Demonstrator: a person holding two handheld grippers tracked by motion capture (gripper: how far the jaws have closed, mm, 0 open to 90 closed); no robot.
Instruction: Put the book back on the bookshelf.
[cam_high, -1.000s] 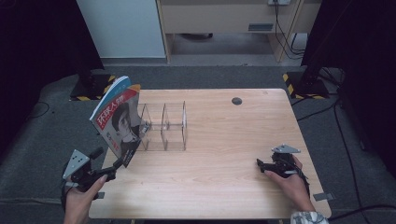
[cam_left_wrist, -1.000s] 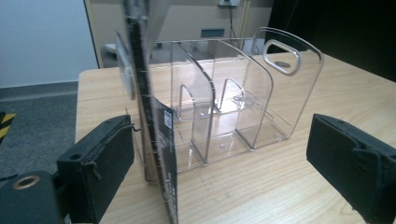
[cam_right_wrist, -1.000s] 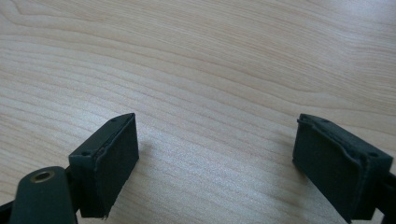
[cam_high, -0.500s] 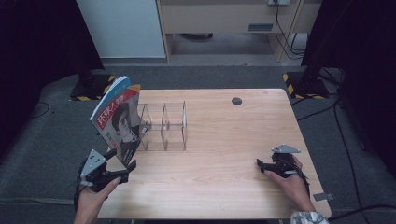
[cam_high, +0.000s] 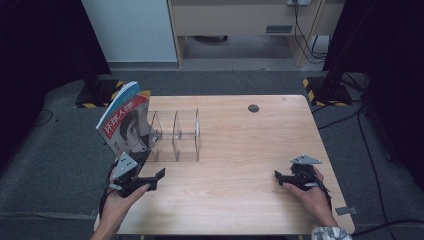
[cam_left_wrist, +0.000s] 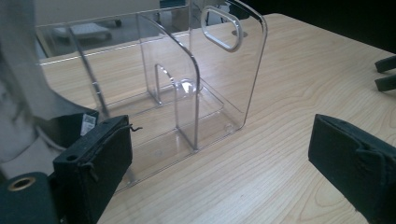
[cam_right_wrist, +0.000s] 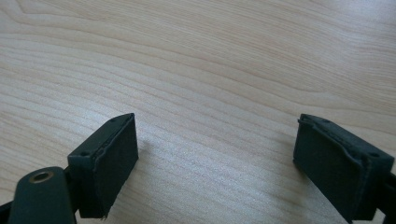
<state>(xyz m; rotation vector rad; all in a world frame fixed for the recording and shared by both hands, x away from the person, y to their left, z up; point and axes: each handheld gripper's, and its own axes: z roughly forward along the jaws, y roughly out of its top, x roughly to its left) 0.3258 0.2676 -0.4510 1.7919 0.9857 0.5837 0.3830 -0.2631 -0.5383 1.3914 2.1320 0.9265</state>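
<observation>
The magazine (cam_high: 126, 122) stands tilted in the left end of the clear rack (cam_high: 176, 136), its cover facing the person, just ahead of and slightly left of the left claw (cam_high: 154, 177). In the left gripper view the magazine's pale, blurred edge (cam_left_wrist: 21, 84) rises just beyond the left jaw, close to it; whether they touch cannot be told. The left claw sits low over the wooden surface (cam_high: 240, 150) near its front left corner, held in a hand (cam_high: 117, 202), jaws wide apart with nothing between them. In its own view, the left claw (cam_left_wrist: 219, 154) looks toward the rack (cam_left_wrist: 196, 84), whose transparent dividers stand upright just ahead of the jaws, the nearest compartments bare.

Farther right, beyond the rack, a small dark round mark (cam_high: 253, 108) lies on the surface, well apart from both claws.

The right claw (cam_high: 278, 177) rests near the front right of the surface, held in the other hand (cam_high: 312, 192), well apart from the rack and the magazine. In the right gripper view its jaws stand wide, and the right claw (cam_right_wrist: 215, 158) has bare wood grain (cam_right_wrist: 210, 70) between and ahead of them.
</observation>
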